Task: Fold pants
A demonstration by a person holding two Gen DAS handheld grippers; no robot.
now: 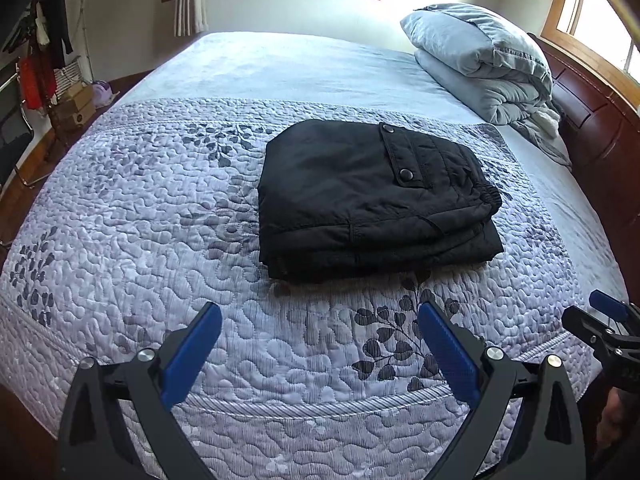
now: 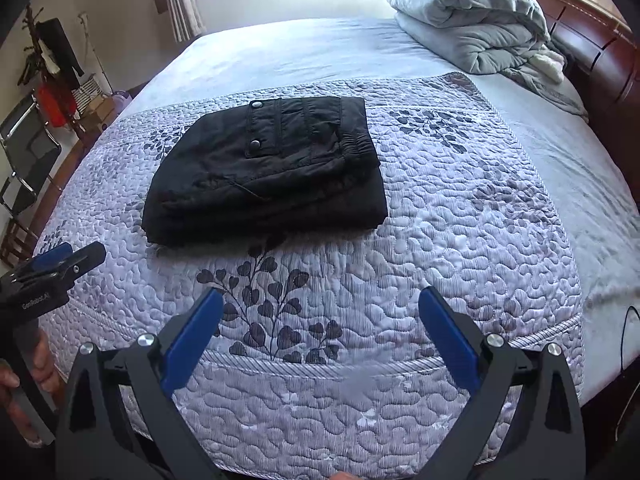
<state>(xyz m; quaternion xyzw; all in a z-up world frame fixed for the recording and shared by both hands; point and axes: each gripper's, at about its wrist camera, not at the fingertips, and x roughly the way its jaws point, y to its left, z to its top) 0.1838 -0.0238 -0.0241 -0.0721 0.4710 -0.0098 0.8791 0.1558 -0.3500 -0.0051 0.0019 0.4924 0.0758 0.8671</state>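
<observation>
Pants (image 1: 372,200) lie folded ahead of both empty, wide-spread grippers (image 1: 320,344) (image 2: 322,332); folding looks finished, no further grasp needed.

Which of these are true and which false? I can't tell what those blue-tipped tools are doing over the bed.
1. The black pants lie folded into a compact stack on the quilted bedspread. True.
2. The left gripper is clamped on the pants. False: it is open and holds nothing, short of the pants.
3. The right gripper is open and empty. True.
4. A pocket flap with two snap buttons faces up on the pants. True.
5. The grey comforter is spread flat over the pants. False: it is bundled up near the headboard, apart from them.
</observation>
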